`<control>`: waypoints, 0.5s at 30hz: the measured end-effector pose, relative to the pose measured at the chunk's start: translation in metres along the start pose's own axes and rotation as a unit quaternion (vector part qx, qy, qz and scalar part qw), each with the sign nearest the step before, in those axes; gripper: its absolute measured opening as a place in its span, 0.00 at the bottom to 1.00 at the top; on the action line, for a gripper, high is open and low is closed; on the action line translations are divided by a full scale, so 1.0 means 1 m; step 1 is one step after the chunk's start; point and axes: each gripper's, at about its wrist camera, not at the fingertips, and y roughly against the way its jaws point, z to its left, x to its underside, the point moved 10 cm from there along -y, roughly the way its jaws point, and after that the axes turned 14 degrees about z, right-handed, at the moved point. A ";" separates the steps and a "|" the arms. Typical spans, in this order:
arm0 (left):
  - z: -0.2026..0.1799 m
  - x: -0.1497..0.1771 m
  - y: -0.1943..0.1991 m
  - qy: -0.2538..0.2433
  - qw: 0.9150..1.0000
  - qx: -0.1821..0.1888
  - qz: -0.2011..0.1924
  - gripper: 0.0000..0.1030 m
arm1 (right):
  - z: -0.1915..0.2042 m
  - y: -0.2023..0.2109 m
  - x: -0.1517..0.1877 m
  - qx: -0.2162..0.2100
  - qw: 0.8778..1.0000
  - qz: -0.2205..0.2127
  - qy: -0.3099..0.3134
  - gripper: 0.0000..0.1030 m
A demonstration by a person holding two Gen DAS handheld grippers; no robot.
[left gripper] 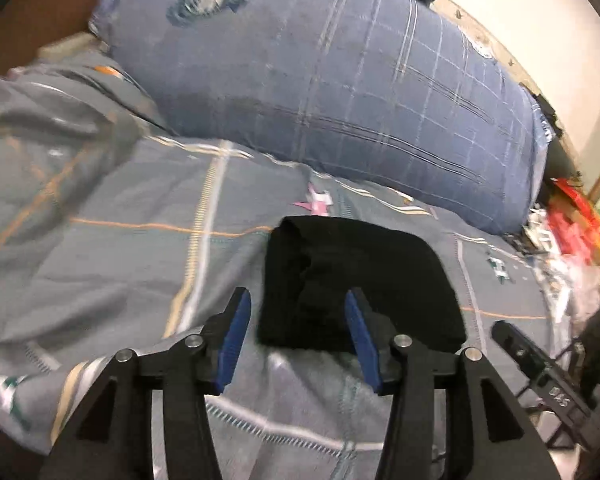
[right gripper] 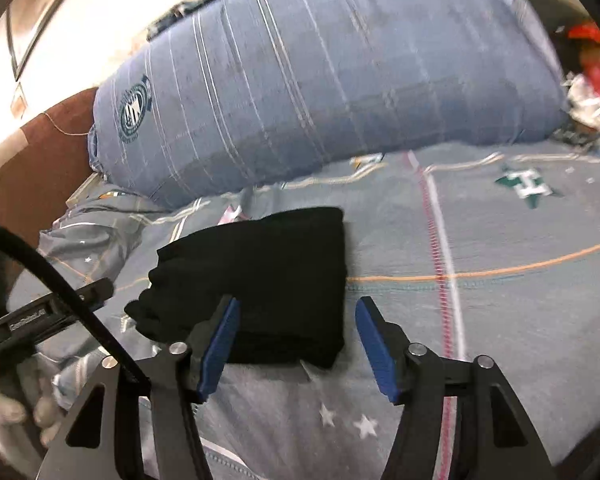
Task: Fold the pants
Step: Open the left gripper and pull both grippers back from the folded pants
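Folded pants [left gripper: 360, 284] lie on the bed [left gripper: 132, 248], both grippers empty.
Left gripper [left gripper: 298, 332] fingers [left gripper: 236, 332] stand half apart, right gripper [right gripper: 296, 340] fingers [right gripper: 374, 344] wider; pants sit at twelve o'clock, untouched, below the pillow [left gripper: 320, 80].

"D45" on the right gripper [left gripper: 548, 376].

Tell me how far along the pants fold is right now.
Done, it seems: the black pants lie in a compact folded stack on the grey bedsheet. In hand: nothing; the left gripper and right gripper are open and empty. Left: perhaps tidying the uneven left edge of the stack.
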 end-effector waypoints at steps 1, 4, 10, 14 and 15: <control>0.000 0.004 0.005 -0.004 1.000 -0.013 -0.010 0.47 | 0.000 0.005 0.004 0.002 1.000 -0.010 -0.002 0.71; 0.000 0.014 0.025 -0.012 0.997 -0.064 -0.046 0.63 | 0.007 0.004 0.020 -0.023 1.000 0.006 -0.011 0.72; -0.007 0.026 0.054 -0.006 0.992 -0.101 -0.072 0.84 | 0.024 0.005 0.046 -0.044 0.999 0.031 -0.009 0.72; -0.015 0.034 0.074 -0.013 0.988 -0.117 -0.101 0.90 | 0.041 0.022 0.054 -0.039 0.999 0.020 0.017 0.72; -0.016 0.036 0.078 -0.014 0.987 -0.118 -0.105 0.90 | 0.043 0.024 0.055 -0.035 0.999 0.016 0.022 0.73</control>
